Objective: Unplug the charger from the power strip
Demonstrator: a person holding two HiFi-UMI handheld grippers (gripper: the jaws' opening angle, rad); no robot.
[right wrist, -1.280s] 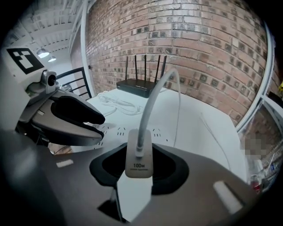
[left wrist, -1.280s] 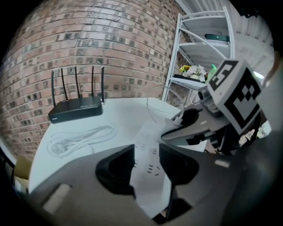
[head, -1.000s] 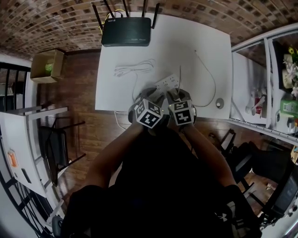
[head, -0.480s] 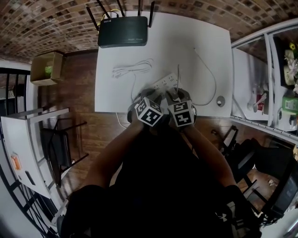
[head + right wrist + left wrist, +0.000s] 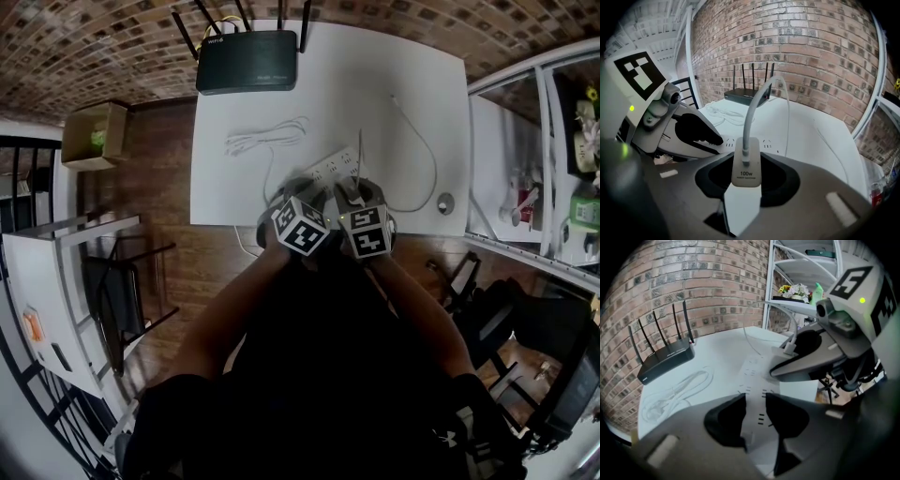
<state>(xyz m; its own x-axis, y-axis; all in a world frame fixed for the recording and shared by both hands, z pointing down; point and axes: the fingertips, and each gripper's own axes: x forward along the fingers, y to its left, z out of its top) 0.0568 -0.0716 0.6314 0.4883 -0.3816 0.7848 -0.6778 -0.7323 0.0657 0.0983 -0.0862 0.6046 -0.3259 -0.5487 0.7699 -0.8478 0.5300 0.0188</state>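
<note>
A white power strip (image 5: 337, 167) lies near the front edge of the white table (image 5: 403, 66). My left gripper (image 5: 302, 190) straddles the strip's near end (image 5: 757, 380). Its jaws have just been closing, and the black pads (image 5: 729, 420) now press on the strip's sides. A white charger block (image 5: 746, 164) marked 100w stands in the strip with its white cable (image 5: 757, 105) arching up. My right gripper (image 5: 746, 182) is shut on that block. From the left gripper view, the right gripper (image 5: 801, 364) is seen holding the charger (image 5: 785, 351).
A black router (image 5: 248, 61) with several antennas sits at the table's far edge. A coiled white cable (image 5: 267, 139) lies left of the strip. A thin cable ending in a round puck (image 5: 443, 203) lies to the right. White shelving (image 5: 562, 141) stands on the right, a cardboard box (image 5: 94, 134) on the floor at left.
The head view has shifted slightly. Both grippers stay side by side at the strip near the table's front edge.
</note>
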